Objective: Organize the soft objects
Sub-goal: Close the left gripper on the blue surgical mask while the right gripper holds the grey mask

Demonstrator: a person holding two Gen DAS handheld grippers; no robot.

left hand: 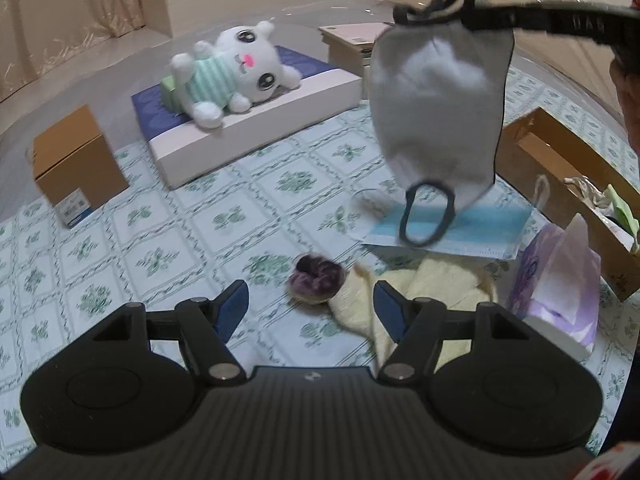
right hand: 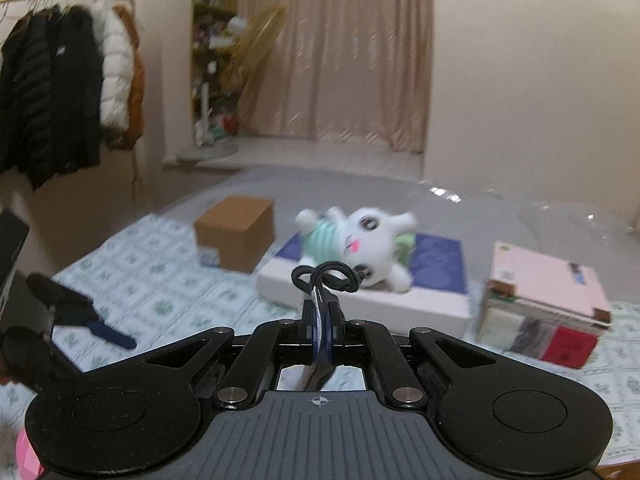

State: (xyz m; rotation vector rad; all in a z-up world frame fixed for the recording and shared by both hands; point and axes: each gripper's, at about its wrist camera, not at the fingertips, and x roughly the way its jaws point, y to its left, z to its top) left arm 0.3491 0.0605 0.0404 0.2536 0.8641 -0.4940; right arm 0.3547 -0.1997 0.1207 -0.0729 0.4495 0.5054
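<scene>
Our right claw (right hand: 322, 312) clamps a grey face mask (left hand: 436, 108) dangling above the floral cloth (left hand: 168, 240), left claw (left hand: 308, 300) gaping empty, no lettering legible anywhere.

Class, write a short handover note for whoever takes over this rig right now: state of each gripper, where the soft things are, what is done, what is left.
Right gripper: shut on the grey face mask, pinching its top edge and ear loop; the mask hangs in the air.
Left gripper: open, empty, above the tablecloth.
On the cloth: blue surgical mask, purple scrunchie, yellow cloth, tissue pack. Plush toy lies on the flat box.
Done: grey mask lifted.
Left: place it, then sort the rest.
</scene>
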